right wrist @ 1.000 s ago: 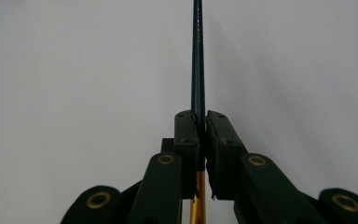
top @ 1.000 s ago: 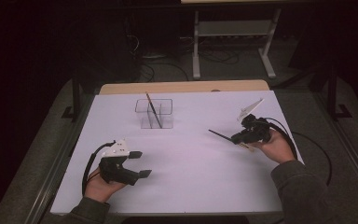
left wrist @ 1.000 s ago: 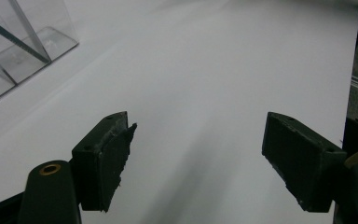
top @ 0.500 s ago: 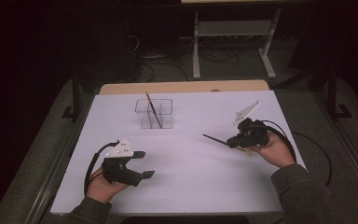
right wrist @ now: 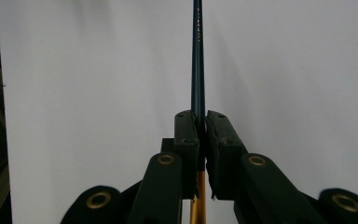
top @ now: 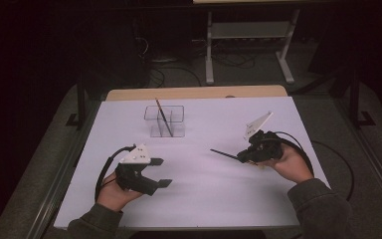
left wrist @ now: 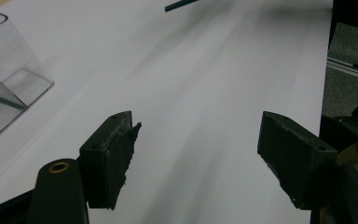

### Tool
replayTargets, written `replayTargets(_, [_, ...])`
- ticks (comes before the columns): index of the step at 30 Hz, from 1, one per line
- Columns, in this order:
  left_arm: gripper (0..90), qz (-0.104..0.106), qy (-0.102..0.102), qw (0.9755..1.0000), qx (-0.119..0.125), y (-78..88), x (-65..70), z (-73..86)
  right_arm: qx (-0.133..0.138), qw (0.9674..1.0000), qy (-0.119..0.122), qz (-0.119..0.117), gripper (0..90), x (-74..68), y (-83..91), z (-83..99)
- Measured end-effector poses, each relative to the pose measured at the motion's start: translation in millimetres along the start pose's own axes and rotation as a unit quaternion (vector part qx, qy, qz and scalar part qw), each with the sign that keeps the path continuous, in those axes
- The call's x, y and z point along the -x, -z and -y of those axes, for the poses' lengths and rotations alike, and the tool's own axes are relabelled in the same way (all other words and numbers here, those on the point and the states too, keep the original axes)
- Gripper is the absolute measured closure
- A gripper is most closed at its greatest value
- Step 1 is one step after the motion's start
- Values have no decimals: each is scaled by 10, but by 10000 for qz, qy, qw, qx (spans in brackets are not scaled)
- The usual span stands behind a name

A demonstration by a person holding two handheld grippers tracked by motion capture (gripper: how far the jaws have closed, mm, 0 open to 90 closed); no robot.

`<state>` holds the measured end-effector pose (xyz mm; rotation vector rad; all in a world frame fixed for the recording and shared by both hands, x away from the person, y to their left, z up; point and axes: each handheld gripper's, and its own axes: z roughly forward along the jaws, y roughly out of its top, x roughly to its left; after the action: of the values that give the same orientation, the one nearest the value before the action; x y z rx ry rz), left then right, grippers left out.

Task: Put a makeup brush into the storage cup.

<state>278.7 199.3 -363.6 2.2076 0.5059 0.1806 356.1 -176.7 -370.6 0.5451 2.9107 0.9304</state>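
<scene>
Pencil (top: 225, 154), dark w/ a gold-coloured butt end, is pinched between the closed jaws of the right gripper (top: 243, 159), held above the white table (top: 278, 209) at its right side; its free end points left toward the table's middle. In the right gripper view the pencil (right wrist: 198, 65) runs straight up from between the pads (right wrist: 186, 135), gold end poking out below them. Left gripper (top: 161, 173), in the person's left hand (top: 112, 191) near the front-left of the table, has its jaws standing wide w/ nothing between them; they have just been closing a little. In the left gripper view both pads (left wrist: 114, 156) frame bare table surface, w/ the tip of the pencil (left wrist: 182, 5) at the top edge. Clear plastic box (top: 165, 121) w/ dividers sits toward the far side of the table, left of centre, well apart from both grippers; a second pencil (top: 163, 117) leans tilted inside it.
</scene>
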Motion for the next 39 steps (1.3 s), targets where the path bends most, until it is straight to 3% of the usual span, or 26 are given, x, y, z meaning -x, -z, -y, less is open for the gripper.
replayTargets(6, [264, 76, -17, 10000, -44, -14, 10, -84, 14, 9997, 169, -155, 826, -70, -18, -86])
replayTargets(9, [265, 69, -143, 9999, -67, -6, 10, -132, 20, 9995, 271, -184, 826, -127, -24, -135])
replayTargets(19, [277, 161, -206, 9996, -131, -3, -7, -216, -19, 9968, 693, -403, 826, -326, -76, -369])
replayTargets(39, [331, 324, -453, 9980, -295, -119, 55, -346, -16, 9917, 1064, -721, 826, -502, -164, -579])
